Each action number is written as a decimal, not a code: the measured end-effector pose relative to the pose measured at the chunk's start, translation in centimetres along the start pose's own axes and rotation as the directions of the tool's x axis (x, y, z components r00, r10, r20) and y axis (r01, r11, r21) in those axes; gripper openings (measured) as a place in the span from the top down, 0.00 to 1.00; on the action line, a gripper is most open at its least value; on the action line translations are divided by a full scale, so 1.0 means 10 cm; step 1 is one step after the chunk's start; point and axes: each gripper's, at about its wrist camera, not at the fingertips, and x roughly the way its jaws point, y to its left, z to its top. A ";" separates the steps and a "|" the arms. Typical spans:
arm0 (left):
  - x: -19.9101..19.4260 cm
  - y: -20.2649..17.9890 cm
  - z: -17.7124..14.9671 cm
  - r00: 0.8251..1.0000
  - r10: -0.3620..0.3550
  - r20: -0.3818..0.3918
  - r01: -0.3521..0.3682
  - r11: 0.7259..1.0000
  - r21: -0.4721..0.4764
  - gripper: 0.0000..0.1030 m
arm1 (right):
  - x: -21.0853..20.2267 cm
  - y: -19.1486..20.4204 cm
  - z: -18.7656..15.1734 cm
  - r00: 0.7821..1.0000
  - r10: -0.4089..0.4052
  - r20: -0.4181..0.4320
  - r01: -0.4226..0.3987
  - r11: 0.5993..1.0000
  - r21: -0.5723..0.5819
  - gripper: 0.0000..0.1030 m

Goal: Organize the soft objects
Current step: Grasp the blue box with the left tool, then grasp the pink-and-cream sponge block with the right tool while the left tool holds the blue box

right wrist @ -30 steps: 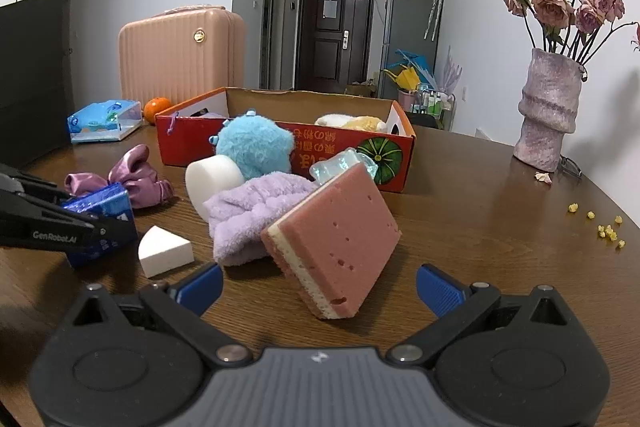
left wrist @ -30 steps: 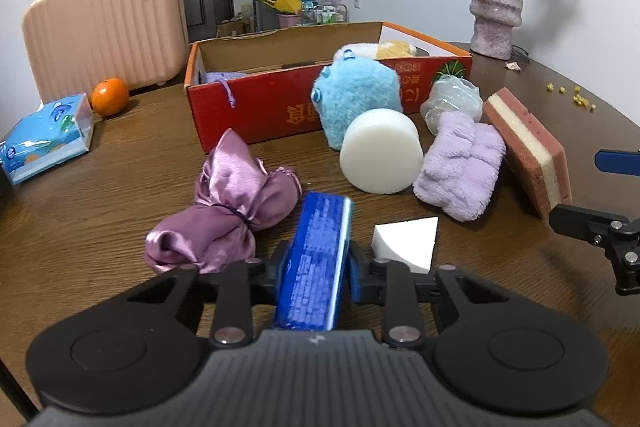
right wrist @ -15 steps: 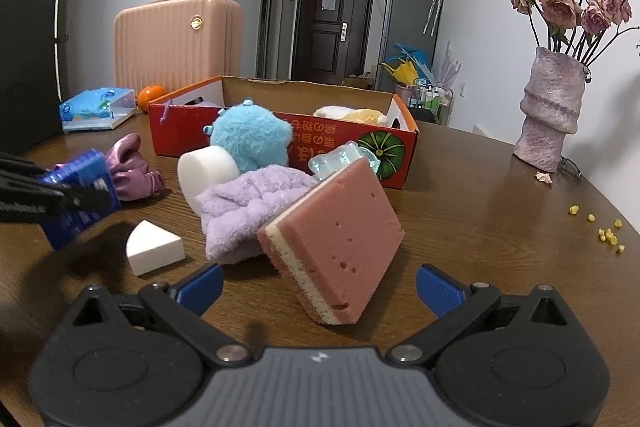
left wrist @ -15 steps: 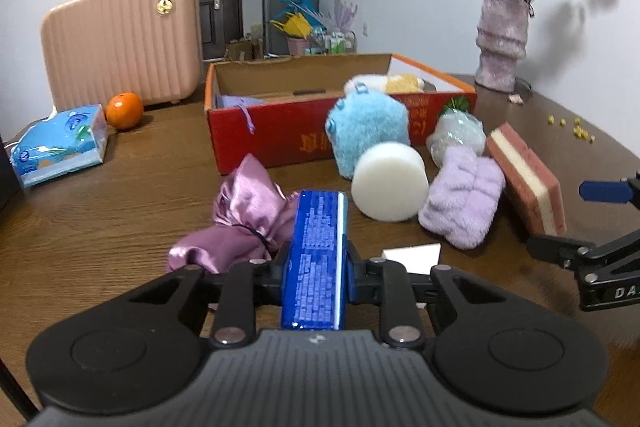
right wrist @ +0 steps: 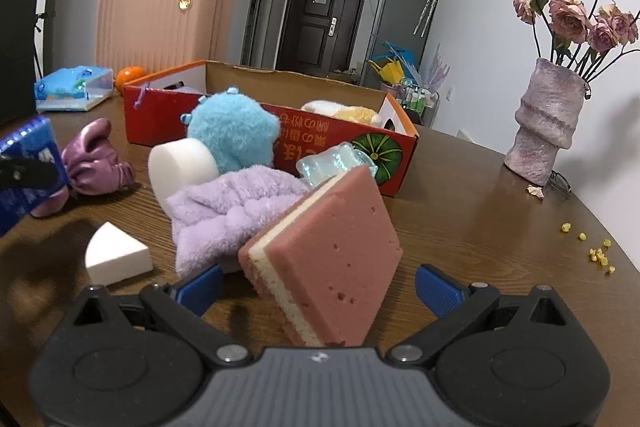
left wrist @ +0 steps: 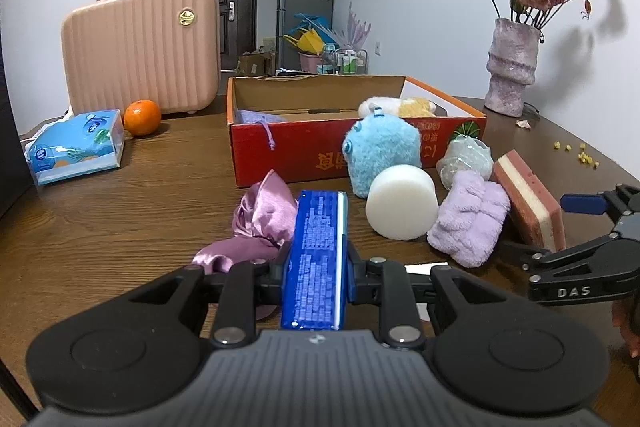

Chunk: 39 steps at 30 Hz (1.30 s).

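The left gripper (left wrist: 316,263) is clamped on a blue packet (left wrist: 316,259), which stands on edge between its jaws. The right gripper (right wrist: 318,285) is wide open, with the pink sponge (right wrist: 332,251) tilted between its jaws, untouched by either.

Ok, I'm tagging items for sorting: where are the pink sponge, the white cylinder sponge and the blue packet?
pink sponge (right wrist: 340,239): right wrist view, on its broad pink face.
white cylinder sponge (left wrist: 400,205): left wrist view, on its curved side.
blue packet (left wrist: 316,259): left wrist view, on its printed face.
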 end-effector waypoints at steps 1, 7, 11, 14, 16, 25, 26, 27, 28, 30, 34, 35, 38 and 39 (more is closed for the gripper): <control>0.00 0.01 0.00 1.000 0.003 0.001 -0.003 1.000 -0.003 0.76 | 0.02 0.01 0.00 1.000 -0.003 -0.002 0.003 1.000 0.002 0.01; -0.01 0.03 0.00 1.000 0.005 0.007 -0.005 1.000 -0.015 0.76 | 0.09 -0.03 0.00 1.000 -0.018 -0.010 0.018 0.999 0.030 0.06; -0.01 0.03 -0.01 1.000 0.004 0.009 -0.004 1.000 -0.012 0.76 | 0.12 -0.05 0.01 0.999 -0.035 -0.007 0.035 0.999 0.041 0.15; -0.01 0.03 -0.01 1.000 0.005 0.010 -0.005 1.000 -0.013 0.76 | 0.13 -0.05 0.01 0.999 -0.031 -0.010 0.031 0.999 0.044 0.26; -0.01 0.03 -0.01 1.000 0.005 0.009 -0.005 1.000 -0.014 0.76 | 0.12 -0.05 0.01 0.999 -0.032 -0.002 0.033 0.998 0.046 0.34; -0.02 0.03 0.00 1.000 0.011 0.011 -0.011 1.000 -0.013 0.76 | 0.05 -0.10 0.00 0.998 -0.053 0.037 0.050 0.996 0.068 0.58; -0.02 0.03 0.00 1.000 0.011 0.011 -0.011 1.000 -0.014 0.76 | 0.04 -0.11 0.00 0.998 -0.054 0.040 0.051 0.996 0.070 0.61; -0.02 0.03 0.00 1.000 0.011 0.012 -0.011 1.000 -0.014 0.76 | 0.03 -0.11 0.00 0.998 -0.055 0.043 0.051 0.996 0.072 0.64; -0.02 0.03 0.00 1.000 0.011 0.012 -0.011 1.000 -0.014 0.76 | 0.03 -0.12 0.00 0.998 -0.054 0.045 0.051 0.996 0.077 0.70; -0.02 0.03 0.00 1.000 0.012 0.013 -0.012 1.000 -0.014 0.76 | 0.01 -0.13 -0.01 0.998 -0.048 0.047 0.044 0.995 0.088 0.70; -0.03 0.04 0.00 1.000 0.016 0.016 -0.016 1.000 -0.017 0.76 | -0.02 -0.14 -0.01 0.997 -0.042 0.058 0.036 0.995 0.094 0.70; -0.04 0.04 0.00 1.000 0.017 0.017 -0.016 1.000 -0.018 0.76 | -0.04 -0.14 -0.02 0.997 -0.039 0.063 0.033 0.995 0.094 0.70; -0.03 0.05 0.00 1.000 0.019 0.018 -0.018 1.000 -0.022 0.76 | -0.07 -0.14 -0.02 0.997 -0.033 0.073 0.026 0.995 0.095 0.71; -0.04 0.05 -0.01 1.000 0.019 0.019 -0.019 1.000 -0.022 0.76 | -0.09 -0.14 -0.02 0.997 -0.031 0.075 0.024 0.995 0.096 0.71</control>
